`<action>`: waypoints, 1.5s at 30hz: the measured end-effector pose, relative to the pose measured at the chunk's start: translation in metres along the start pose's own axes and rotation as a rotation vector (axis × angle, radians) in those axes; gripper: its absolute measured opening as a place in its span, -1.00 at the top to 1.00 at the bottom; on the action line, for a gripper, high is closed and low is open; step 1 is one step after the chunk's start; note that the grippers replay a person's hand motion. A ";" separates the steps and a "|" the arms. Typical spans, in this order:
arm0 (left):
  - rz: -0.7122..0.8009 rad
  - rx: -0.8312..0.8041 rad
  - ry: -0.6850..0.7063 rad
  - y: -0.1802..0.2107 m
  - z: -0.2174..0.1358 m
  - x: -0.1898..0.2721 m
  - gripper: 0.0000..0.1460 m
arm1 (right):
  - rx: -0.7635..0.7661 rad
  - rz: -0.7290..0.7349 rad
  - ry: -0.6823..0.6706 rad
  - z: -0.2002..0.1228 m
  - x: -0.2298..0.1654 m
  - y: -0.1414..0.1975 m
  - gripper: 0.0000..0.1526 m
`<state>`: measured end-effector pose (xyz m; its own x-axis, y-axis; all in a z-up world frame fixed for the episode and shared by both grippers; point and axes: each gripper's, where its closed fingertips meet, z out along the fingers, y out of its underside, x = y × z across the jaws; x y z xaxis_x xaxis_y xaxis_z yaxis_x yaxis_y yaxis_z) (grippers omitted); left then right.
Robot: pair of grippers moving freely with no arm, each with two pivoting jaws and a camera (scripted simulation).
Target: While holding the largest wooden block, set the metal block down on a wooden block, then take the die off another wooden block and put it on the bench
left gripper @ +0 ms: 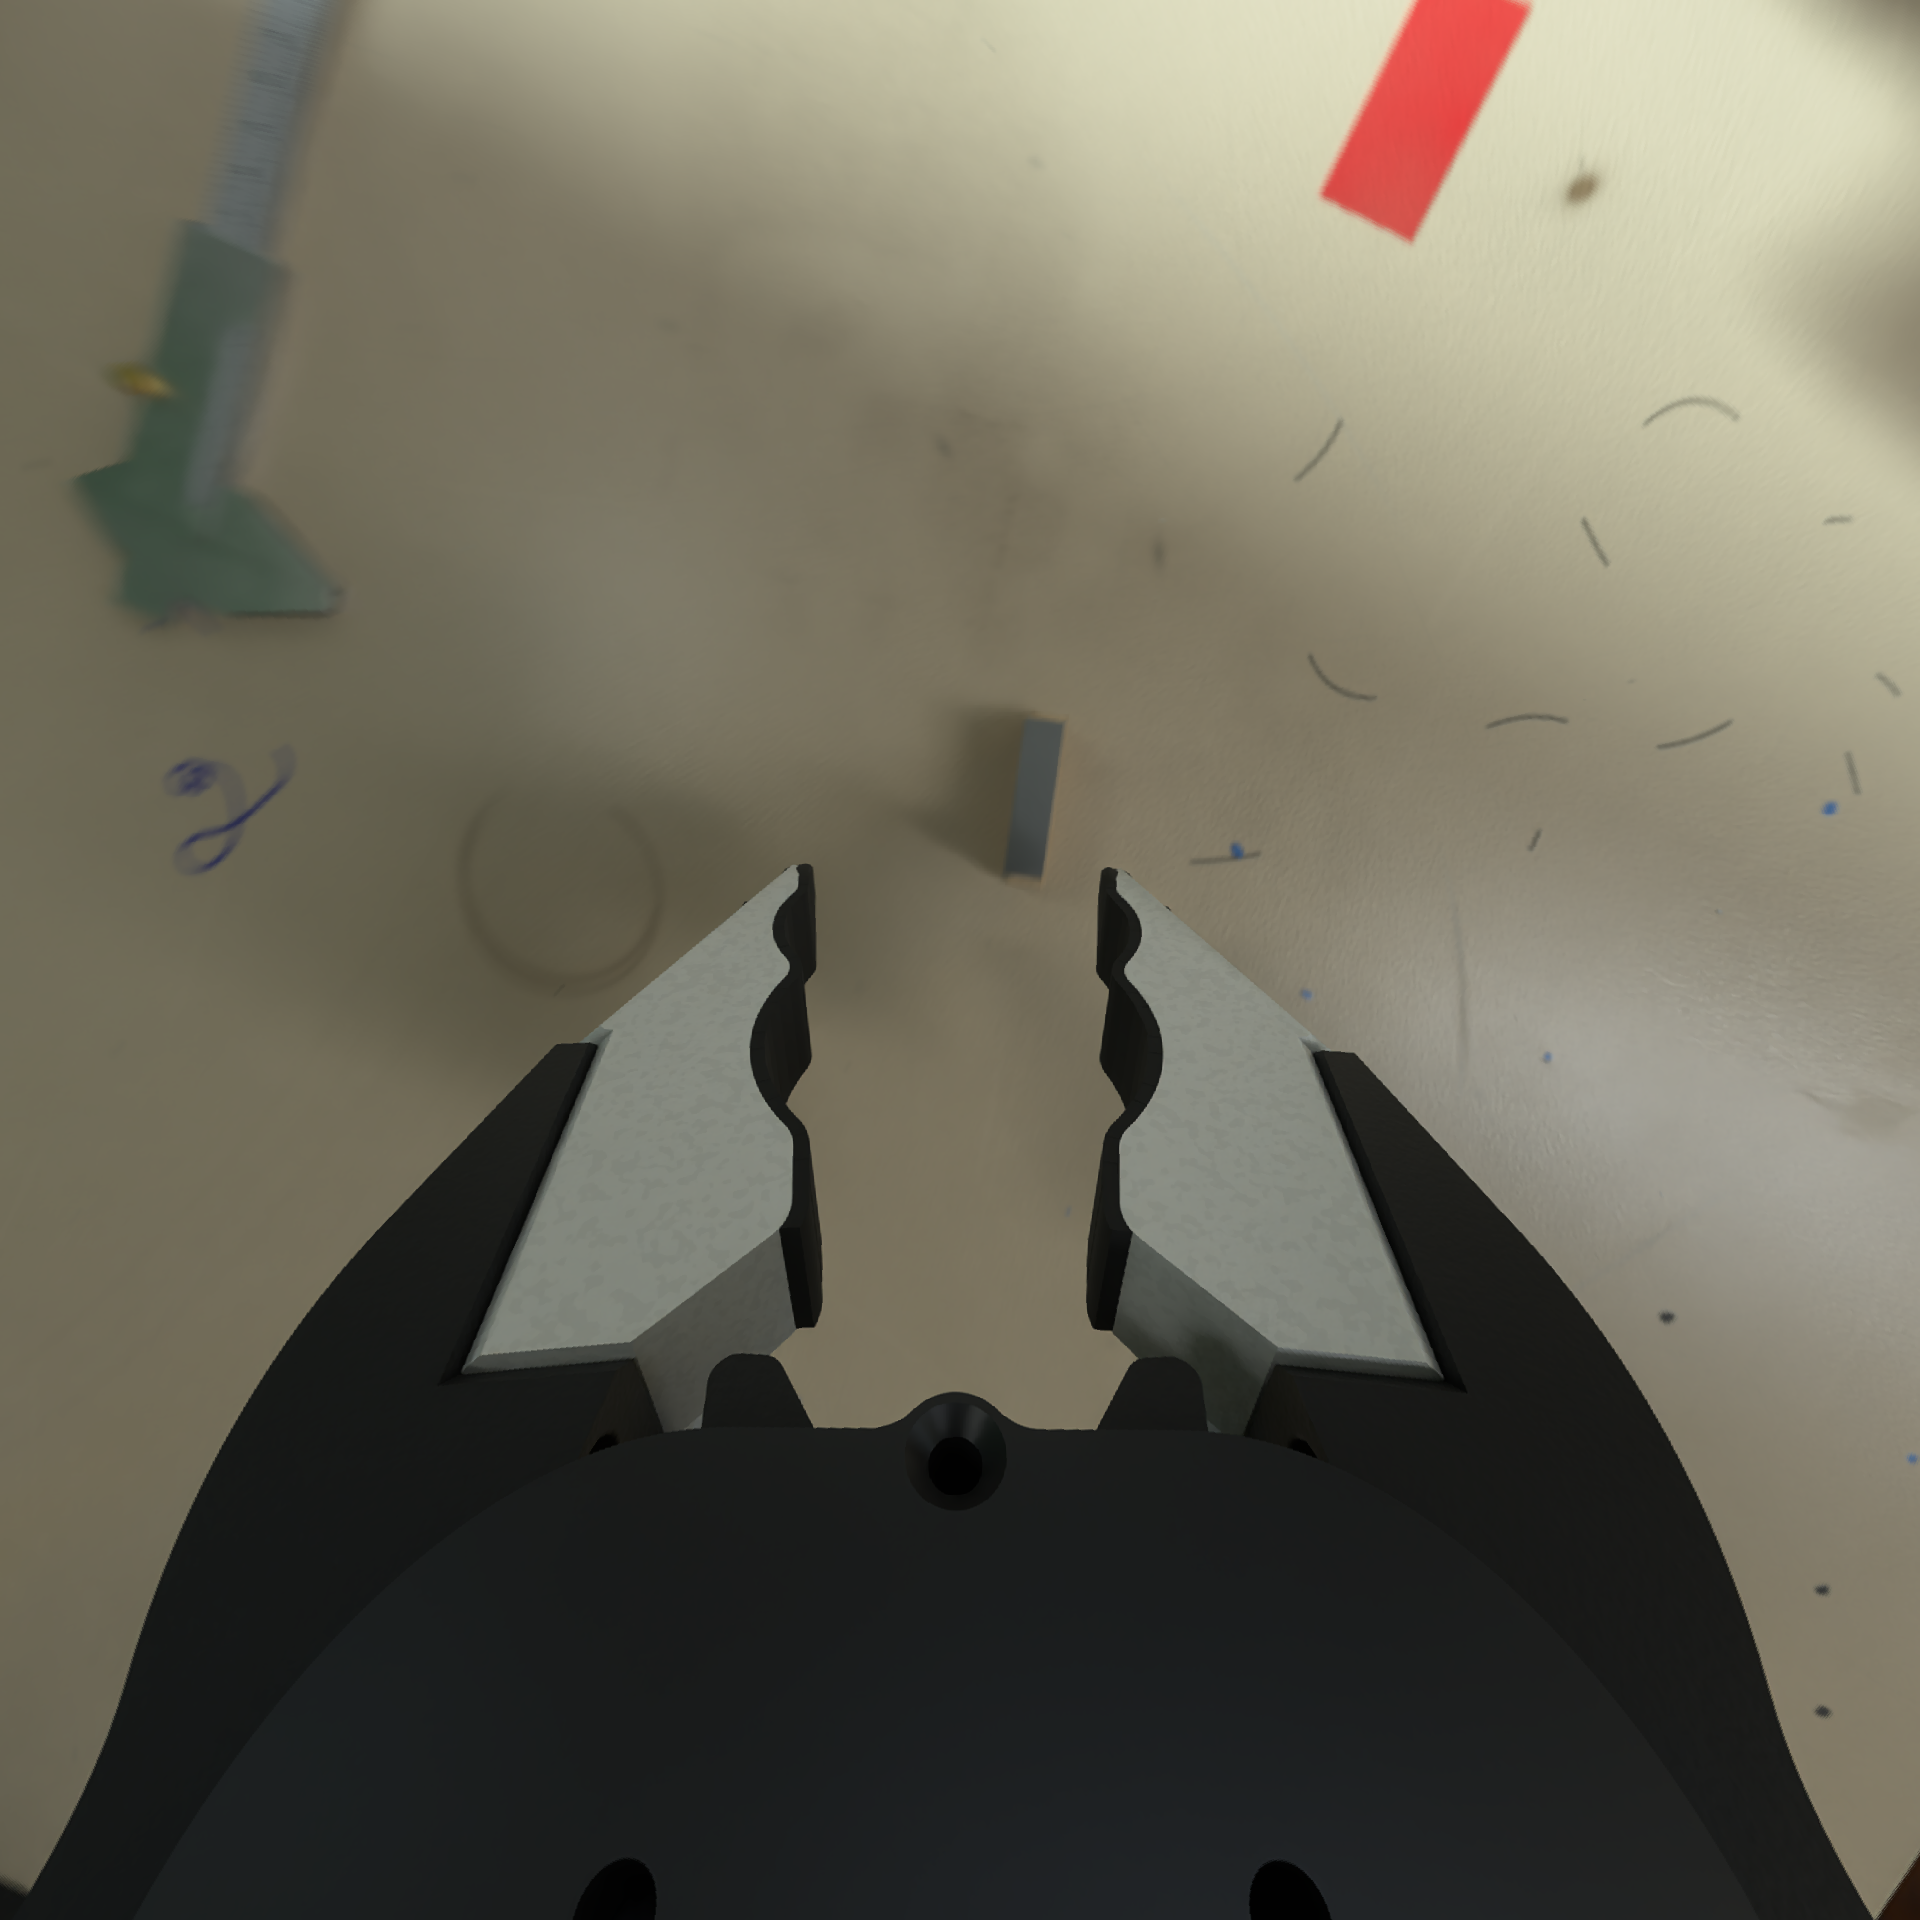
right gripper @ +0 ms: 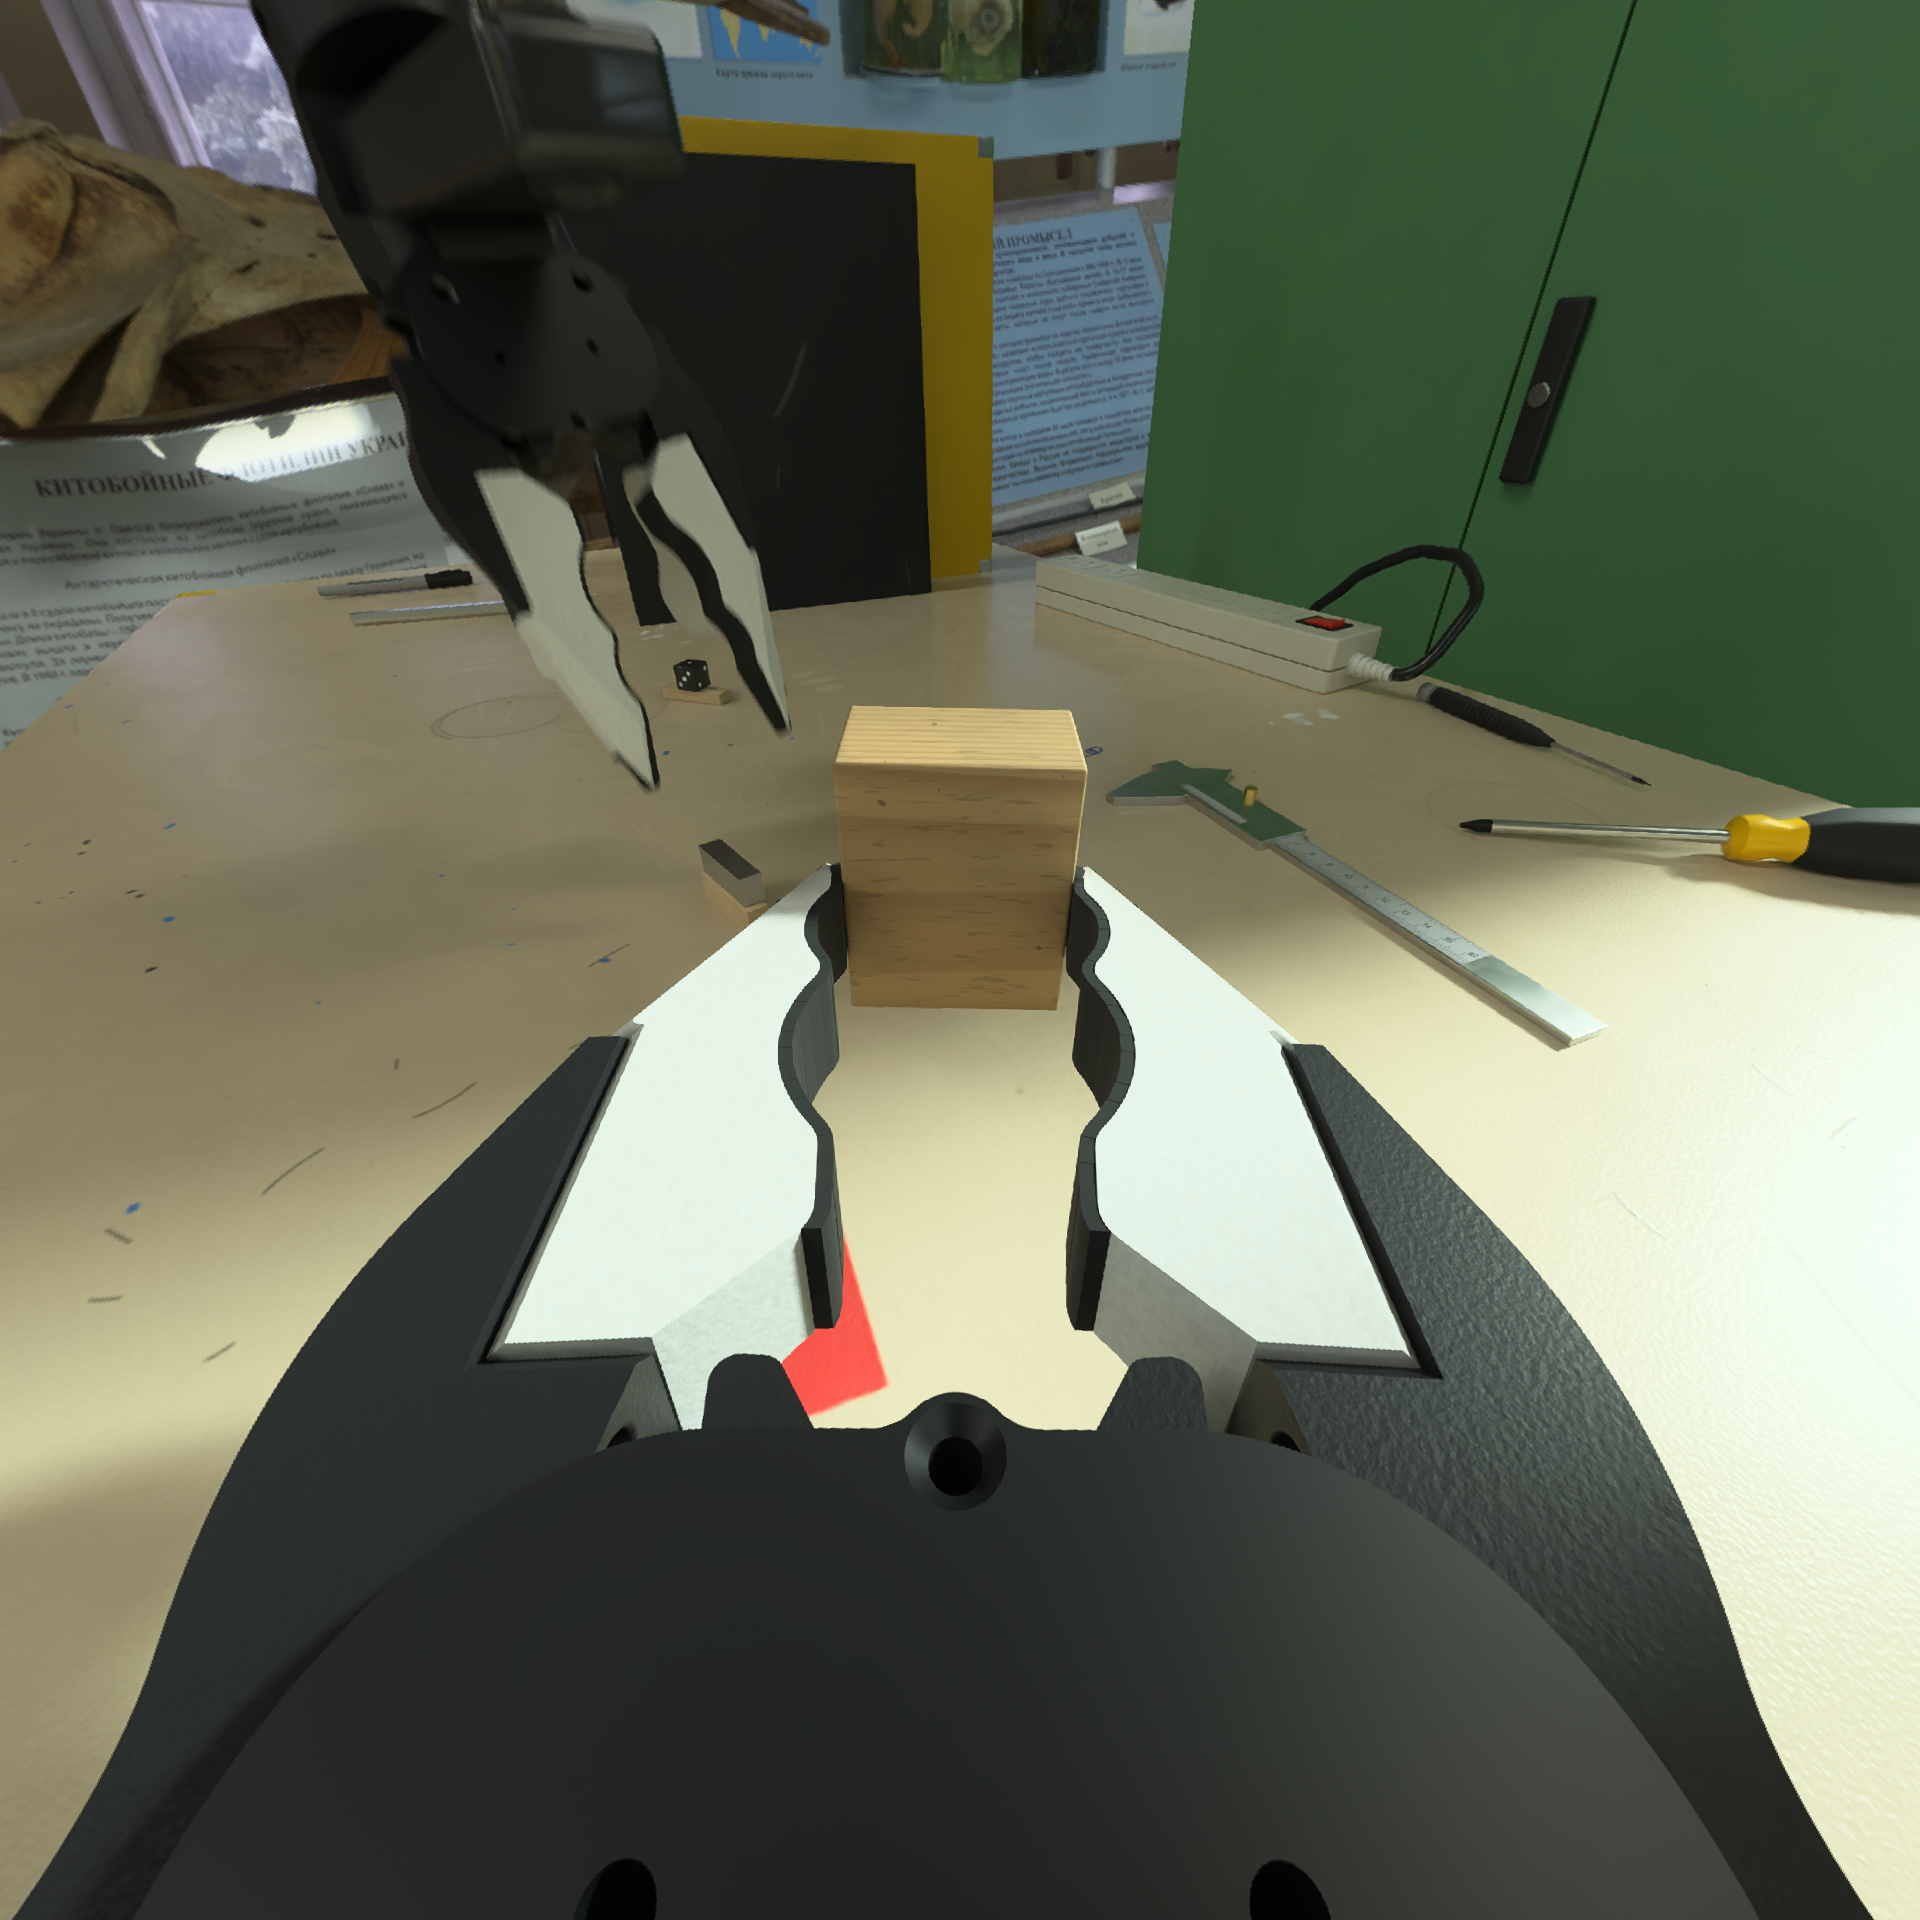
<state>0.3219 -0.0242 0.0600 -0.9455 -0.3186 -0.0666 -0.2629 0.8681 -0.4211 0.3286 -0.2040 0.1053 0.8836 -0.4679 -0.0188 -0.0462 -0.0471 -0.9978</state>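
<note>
My right gripper [right gripper: 958,883] is shut on the largest wooden block [right gripper: 961,831], which stands upright between its fingertips. Left of it, the grey metal block [right gripper: 732,860] lies on a small wooden block [right gripper: 727,902]. In the left wrist view the metal block [left gripper: 1034,795] is just ahead of my left gripper [left gripper: 956,883], which is open and empty above the bench. The left gripper [right gripper: 712,748] also shows in the right wrist view, hovering between the metal block and the black die [right gripper: 691,675]. The die sits on a thin wooden block [right gripper: 701,698] farther back.
A green caliper [right gripper: 1247,821] and a yellow-handled screwdriver [right gripper: 1766,836] lie to the right, with a power strip [right gripper: 1205,623] behind them. A green cabinet [right gripper: 1558,312] stands at the right. A red tape patch [left gripper: 1423,114] is on the bench. Markers [right gripper: 405,584] lie at the back left.
</note>
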 end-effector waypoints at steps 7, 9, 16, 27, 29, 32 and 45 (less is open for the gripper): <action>-0.281 0.132 -0.204 0.069 -0.108 -0.073 0.22 | -0.005 -0.004 0.001 0.001 0.000 0.001 0.45; -0.397 0.094 -0.226 0.107 -0.120 -0.093 0.22 | -0.007 -0.006 0.002 0.001 0.000 0.001 0.45; -0.504 -0.112 -0.128 0.202 -0.081 -0.110 0.26 | -0.016 -0.003 0.004 0.002 0.000 0.002 0.45; -0.403 -0.200 -0.082 0.229 -0.050 -0.113 0.42 | -0.034 0.001 0.005 0.003 0.001 0.004 0.45; -0.392 -0.200 -0.075 0.229 -0.048 -0.112 0.51 | -0.034 0.004 0.005 0.004 0.002 0.004 0.45; -0.404 -0.192 -0.061 0.228 -0.047 -0.111 0.64 | -0.034 0.006 0.005 0.004 0.002 0.004 0.45; -0.259 0.082 -0.246 0.100 -0.126 -0.085 0.78 | -0.034 -0.004 0.003 0.004 0.001 0.004 0.45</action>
<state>0.3522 0.1377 0.1376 -0.7726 -0.6146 -0.1594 -0.4617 0.7162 -0.5233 0.3309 -0.2011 0.1011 0.8825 -0.4701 -0.0143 -0.0584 -0.0795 -0.9951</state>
